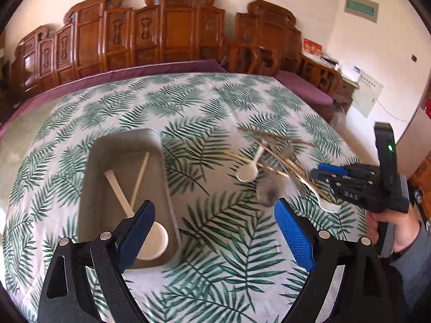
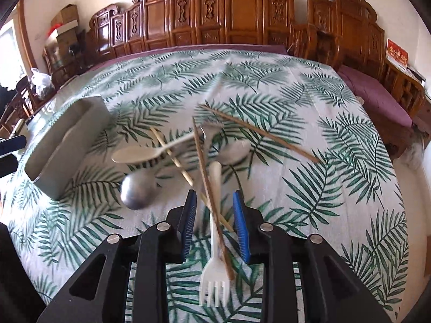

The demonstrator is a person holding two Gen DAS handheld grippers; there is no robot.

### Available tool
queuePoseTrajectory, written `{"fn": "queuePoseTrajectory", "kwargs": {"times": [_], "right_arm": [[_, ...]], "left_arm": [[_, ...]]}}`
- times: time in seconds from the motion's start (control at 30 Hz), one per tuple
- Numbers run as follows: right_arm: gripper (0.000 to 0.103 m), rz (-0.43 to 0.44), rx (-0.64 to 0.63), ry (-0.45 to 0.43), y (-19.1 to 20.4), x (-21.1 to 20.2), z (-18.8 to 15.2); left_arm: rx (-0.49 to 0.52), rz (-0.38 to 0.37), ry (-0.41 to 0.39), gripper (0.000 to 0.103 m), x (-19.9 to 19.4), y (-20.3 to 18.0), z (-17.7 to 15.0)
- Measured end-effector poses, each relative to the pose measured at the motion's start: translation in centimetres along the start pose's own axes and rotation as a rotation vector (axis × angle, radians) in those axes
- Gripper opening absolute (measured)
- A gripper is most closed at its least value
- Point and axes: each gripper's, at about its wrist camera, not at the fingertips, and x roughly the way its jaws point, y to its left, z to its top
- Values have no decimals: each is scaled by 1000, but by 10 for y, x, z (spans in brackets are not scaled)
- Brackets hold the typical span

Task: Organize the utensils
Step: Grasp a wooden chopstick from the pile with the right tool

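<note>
My left gripper (image 1: 214, 226) and right gripper (image 2: 214, 222) are black with blue ribbed pads. The tablecloth (image 2: 309, 88) is white, printed with green fern leaves. The tray (image 1: 121, 145) is plain grey; inside it lie a cream spoon (image 1: 150, 239) and a pale chopstick (image 1: 140, 177). The fork (image 2: 214, 277) is white, the metal spoon (image 2: 137, 191) silver-grey, the chopsticks (image 2: 258, 132) brown. The carved furniture (image 2: 229, 18) is reddish-brown wood, its cushion (image 1: 304, 86) purple.
</note>
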Motion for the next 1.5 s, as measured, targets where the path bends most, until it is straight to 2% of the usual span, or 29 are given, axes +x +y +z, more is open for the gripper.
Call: {"fn": "queuePoseTrajectory", "kwargs": {"times": [0.17,0.23,0.47,0.63,0.9,1.07,1.13,1.27,1.37,1.5], "right_arm": [[30,21,6,13,-6,12,3],[22,39,2,11,-5,17,7],[18,77,-31,23,4,32,17],[11,77,-66,31,15,39,24],[11,40,-87,47,13,44,30],[11,58,-104,77,16,50,28],[7,56,-112,68,17,49,28],[6,84,-87,34,12,38,31],[6,106,-55,-13,4,25,34],[6,124,-8,-64,-9,13,37]], "left_arm": [[22,-6,28,86,9,-9,-7],[31,-9,32,86,11,-11,-9],[62,0,50,86,20,-18,-14],[74,2,59,86,24,-23,-16],[88,4,68,86,27,-29,-20],[85,3,69,86,28,-30,-19],[85,6,69,86,29,-32,-19],[81,4,85,86,34,-35,-17],[114,15,93,86,42,-45,-11],[113,3,111,78,54,-50,1]]}}
